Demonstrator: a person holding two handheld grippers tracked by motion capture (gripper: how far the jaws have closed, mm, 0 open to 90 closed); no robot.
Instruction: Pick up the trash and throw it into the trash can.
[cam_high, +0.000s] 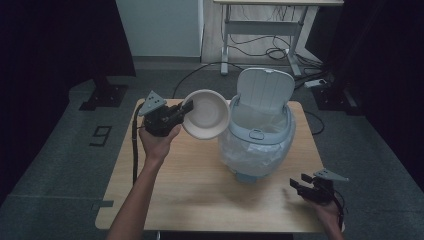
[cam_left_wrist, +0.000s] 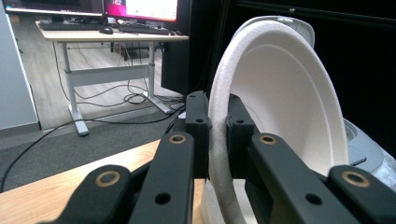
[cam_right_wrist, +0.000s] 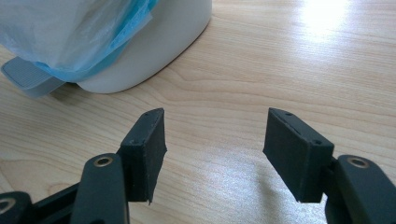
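Round white paper bowl, shallow, matte, thick fuzzy rim, held tilted on edge in air just left of pale blue pedal bin with lid up, plastic liner draped over it. Left gripper clamped on bowl rim; left gripper view shows rim pinched between jaws. Right gripper spread wide, empty, low over light wooden worktop; right gripper view shows bin's grey foot pedal.
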